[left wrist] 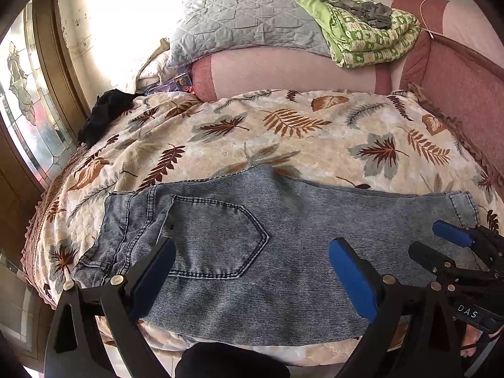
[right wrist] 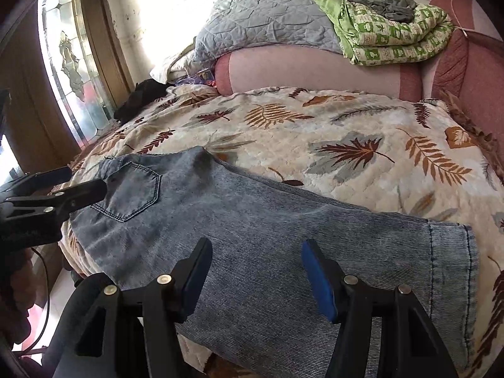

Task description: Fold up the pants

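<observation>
On the leaf-print bedspread, folded jeans lie along the near edge, left tongs and right tongs both wide, empty.

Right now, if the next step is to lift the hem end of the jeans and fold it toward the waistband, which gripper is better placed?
The right gripper, probably. It hovers open over the leg of the jeans, near the hem. The left gripper is open over the back pocket, beside the waistband.
</observation>
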Demonstrator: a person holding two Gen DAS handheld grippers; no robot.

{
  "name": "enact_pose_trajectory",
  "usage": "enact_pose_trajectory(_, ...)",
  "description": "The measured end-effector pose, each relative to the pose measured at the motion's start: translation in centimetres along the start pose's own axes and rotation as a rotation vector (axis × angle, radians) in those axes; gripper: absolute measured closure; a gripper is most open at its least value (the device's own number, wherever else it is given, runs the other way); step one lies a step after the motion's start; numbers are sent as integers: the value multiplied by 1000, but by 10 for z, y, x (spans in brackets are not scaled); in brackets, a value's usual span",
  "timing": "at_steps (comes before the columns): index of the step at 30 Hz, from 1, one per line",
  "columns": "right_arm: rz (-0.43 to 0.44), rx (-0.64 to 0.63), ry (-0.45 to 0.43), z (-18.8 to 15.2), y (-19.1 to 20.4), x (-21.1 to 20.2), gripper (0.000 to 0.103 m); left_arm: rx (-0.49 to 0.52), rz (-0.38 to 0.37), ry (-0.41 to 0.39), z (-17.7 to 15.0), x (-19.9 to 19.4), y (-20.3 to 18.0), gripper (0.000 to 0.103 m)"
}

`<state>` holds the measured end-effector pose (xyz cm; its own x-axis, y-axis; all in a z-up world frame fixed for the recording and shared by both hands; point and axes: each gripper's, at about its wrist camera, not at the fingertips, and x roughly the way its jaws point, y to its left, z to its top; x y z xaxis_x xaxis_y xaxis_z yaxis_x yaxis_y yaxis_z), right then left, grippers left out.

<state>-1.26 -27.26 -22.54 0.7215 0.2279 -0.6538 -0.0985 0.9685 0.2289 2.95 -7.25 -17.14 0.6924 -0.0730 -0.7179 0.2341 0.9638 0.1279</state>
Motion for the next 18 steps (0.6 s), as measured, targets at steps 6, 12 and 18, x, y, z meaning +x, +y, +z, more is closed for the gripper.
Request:
enact_pose_trajectory(6,-7,-1,-6,-1,-3,-4,40,19,2,-5,0,-1,-6,5)
enact_pose_trajectory(12,-13,-2,-4,-2,-7,-5,40,23,2,-1,-1,1,-9,5)
enact_pose_trajectory(18,-16,-3,-2,-2,-9,-5,40,29,1,3,-2,3,-11,5)
